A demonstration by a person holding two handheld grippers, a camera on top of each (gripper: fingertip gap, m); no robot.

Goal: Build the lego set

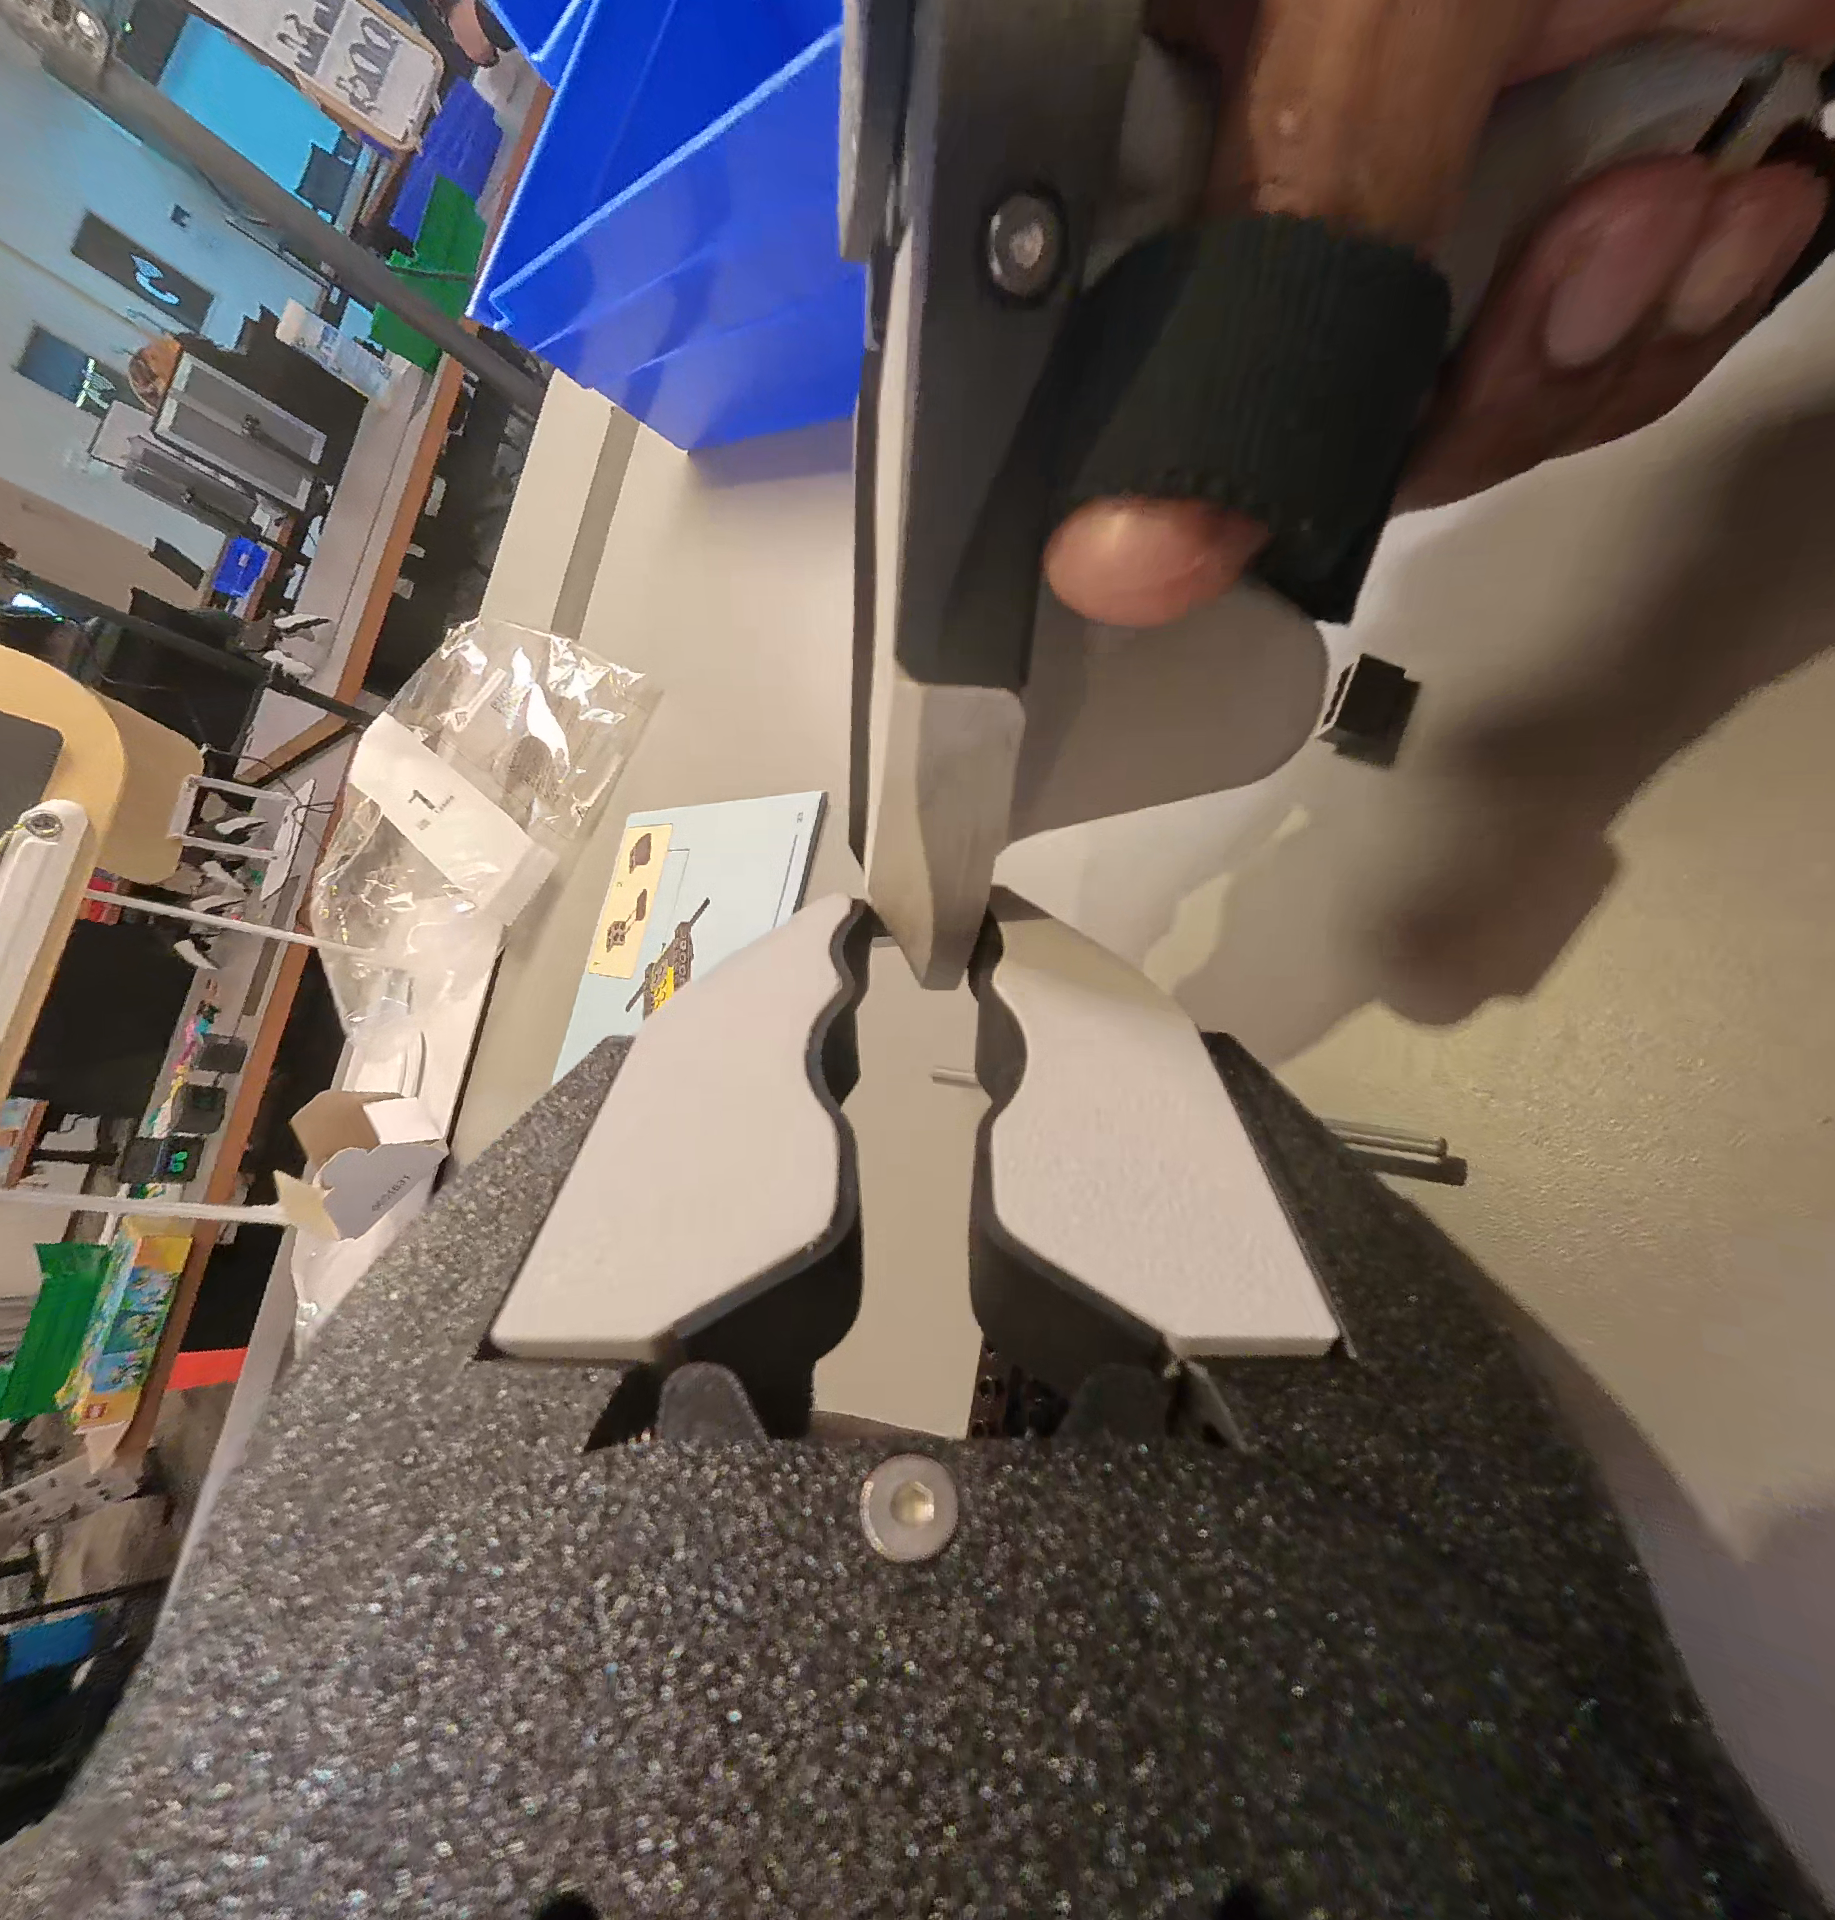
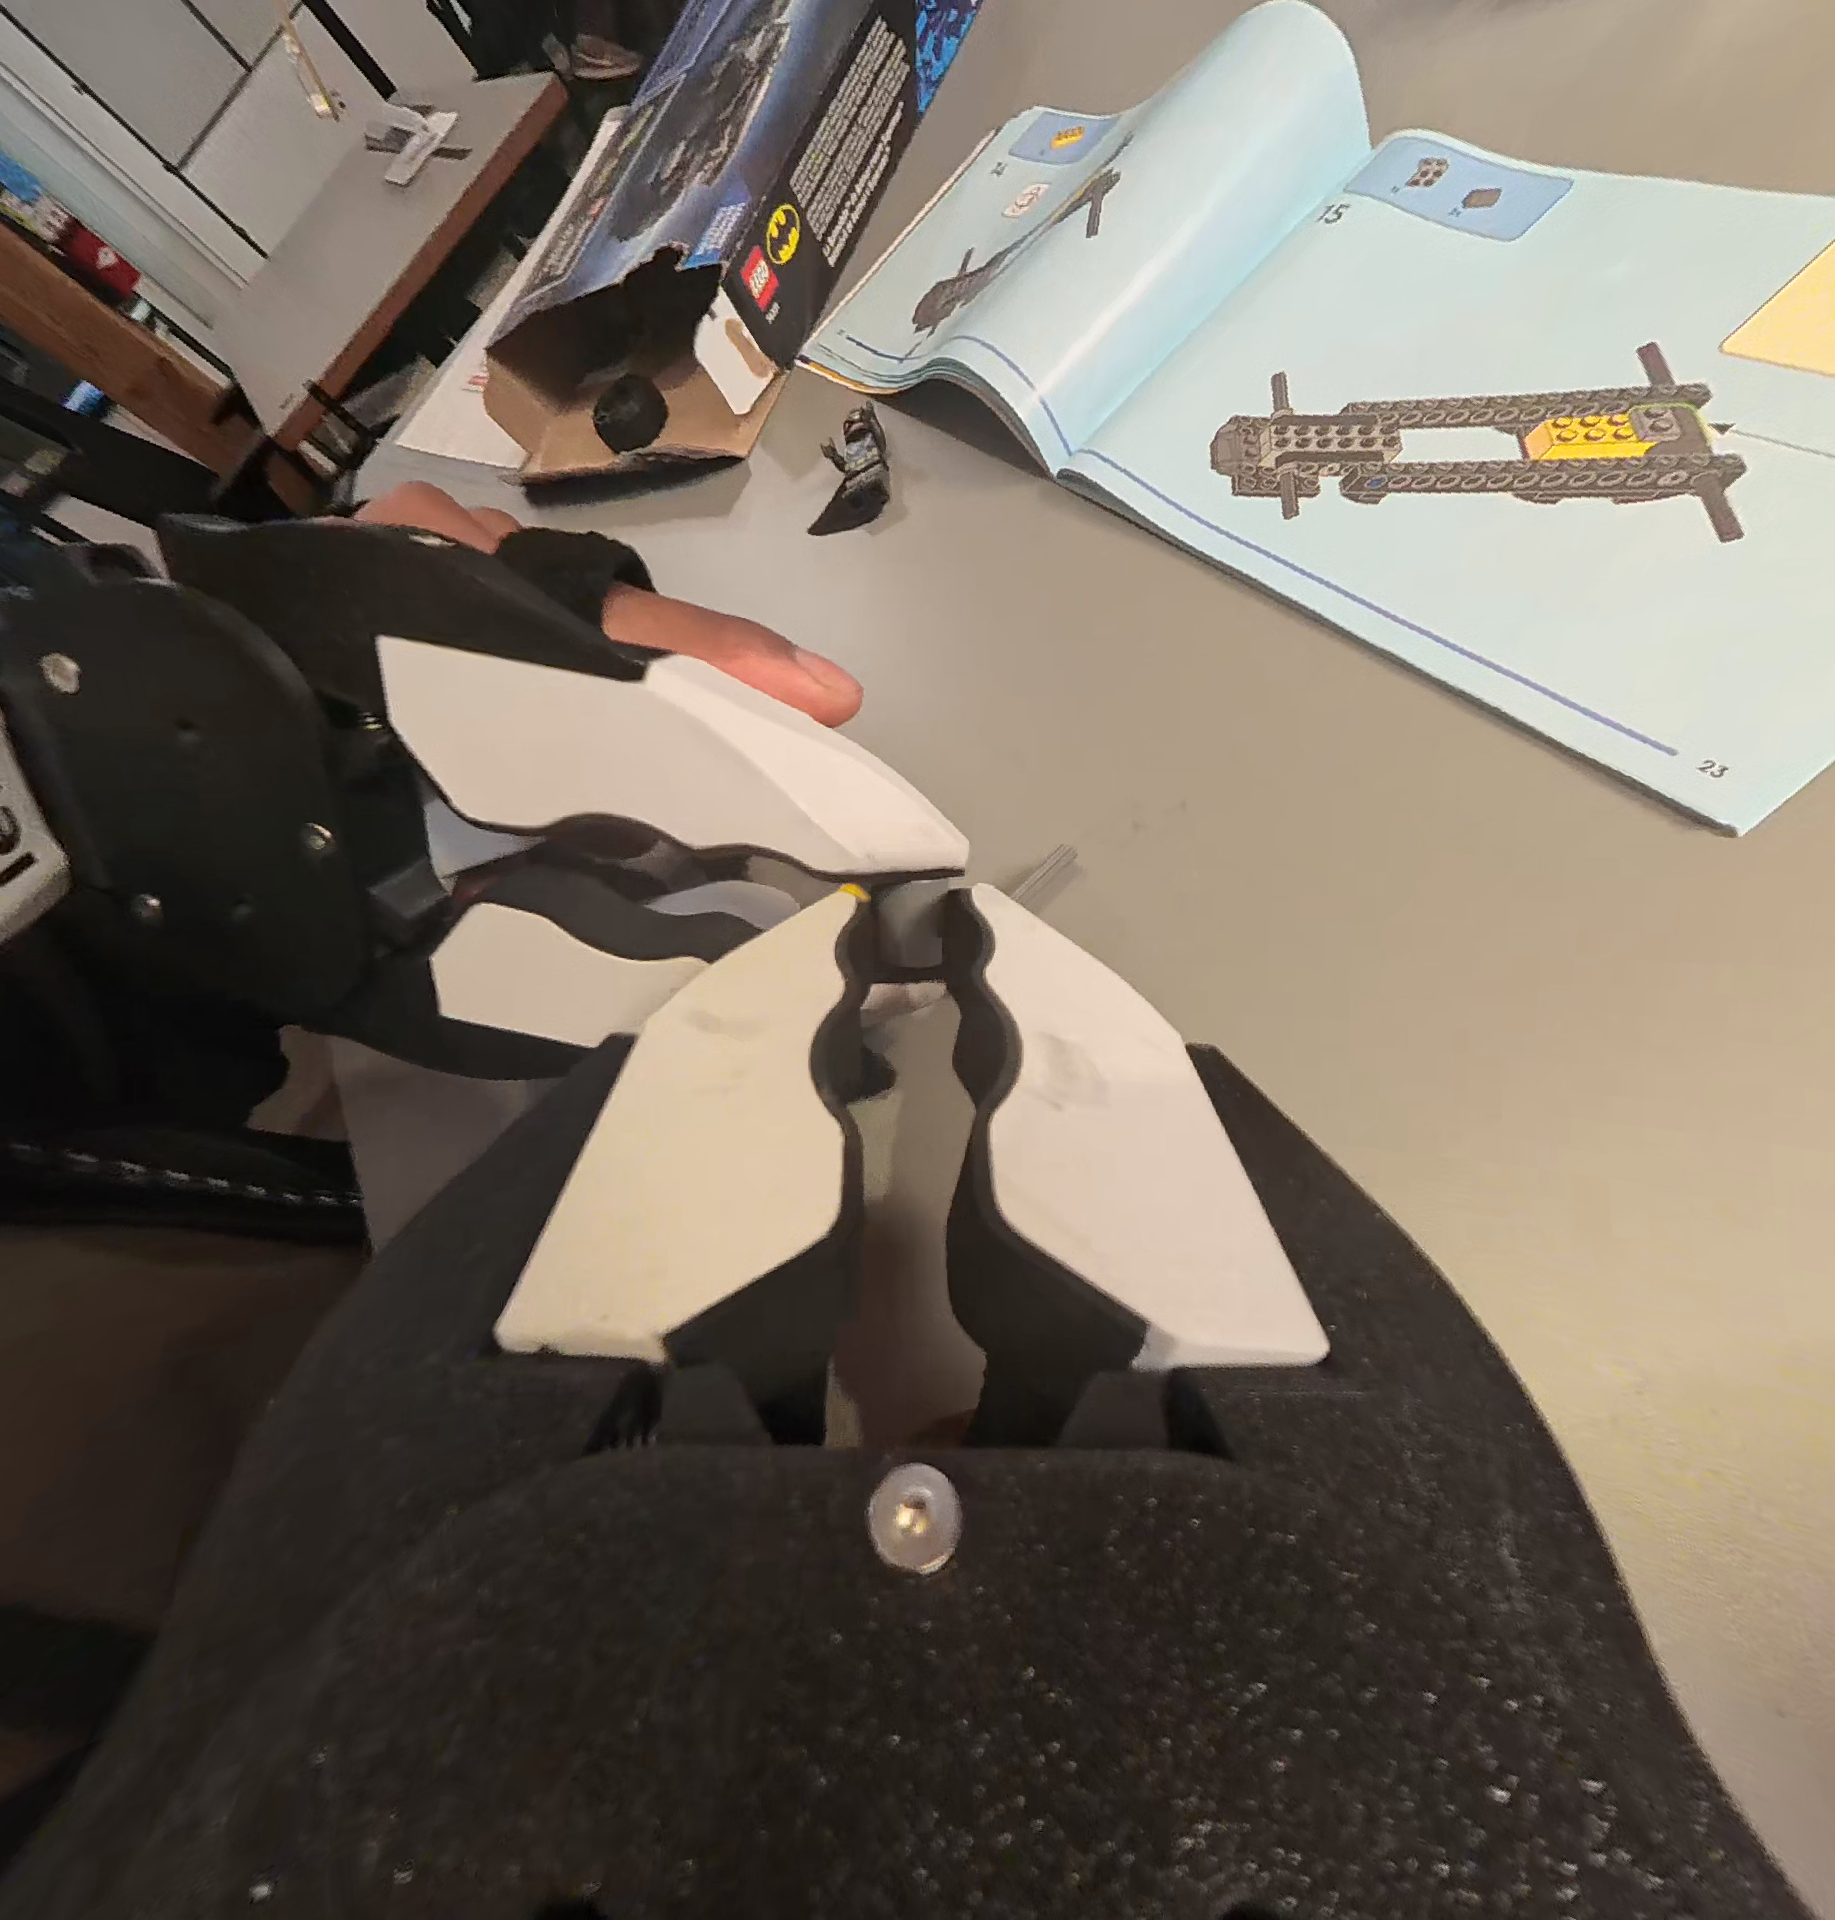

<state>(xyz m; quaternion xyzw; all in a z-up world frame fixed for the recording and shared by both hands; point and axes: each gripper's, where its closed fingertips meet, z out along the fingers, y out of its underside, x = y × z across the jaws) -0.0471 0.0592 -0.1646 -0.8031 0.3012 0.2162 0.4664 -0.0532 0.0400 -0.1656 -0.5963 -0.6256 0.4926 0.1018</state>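
Observation:
In the right wrist view my right gripper (image 2: 915,906) has both pads against a small grey brick piece (image 2: 908,927). My left gripper (image 2: 892,873) comes in from the left. Its upper finger (image 2: 684,769) lies right on top of that piece, and a yellow sliver (image 2: 853,889) shows at the joint. Its lower finger passes behind my right finger. In the left wrist view the tip of a right gripper finger (image 1: 939,914) stands between my left gripper's (image 1: 923,935) pads and hides what they hold. A gloved hand (image 1: 1308,395) grips the right gripper above.
An open instruction booklet (image 2: 1412,582) lies on the grey table (image 2: 1308,1039) at the right, also in the left wrist view (image 1: 726,862). A torn toy box (image 2: 705,239), a small figure (image 2: 859,462), a grey pin (image 2: 1048,864), a clear bag (image 1: 477,790), a black brick (image 1: 1365,707) and blue bins (image 1: 684,208) are around. The grippers are tip to tip, or close to it.

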